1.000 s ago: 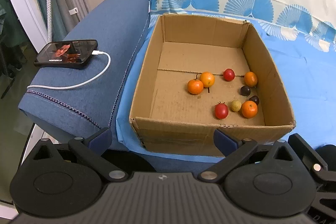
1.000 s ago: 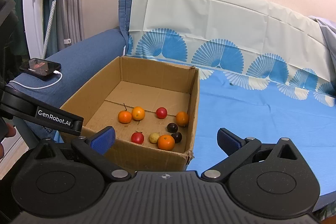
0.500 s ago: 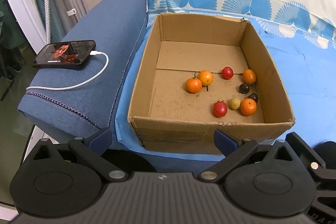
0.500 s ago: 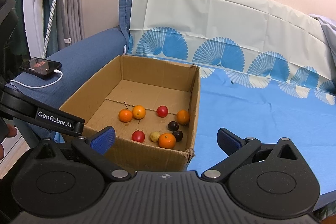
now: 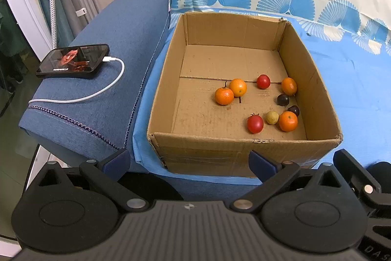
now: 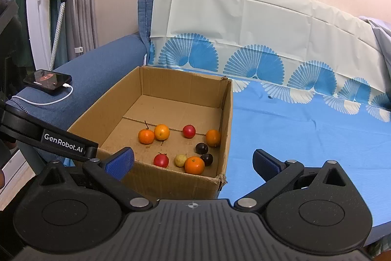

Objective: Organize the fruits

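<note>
Left wrist: left gripper [image 5: 188,160] hovering, jaws spread, empty | fruits [image 5: 259,99] lying toward cardboard box [image 5: 234,153] right wall | Right wrist: right gripper [image 6: 193,162] hovering, jaws spread, empty, before box's near-right corner.

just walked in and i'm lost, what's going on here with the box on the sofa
A person holds two claws in front of an open brown cardboard box on a blue-covered sofa. Both the left claw and right claw are open and hold nothing. Small round oranges, red fruits, dark plums and one yellowish fruit lie loose inside, untouched.
</note>
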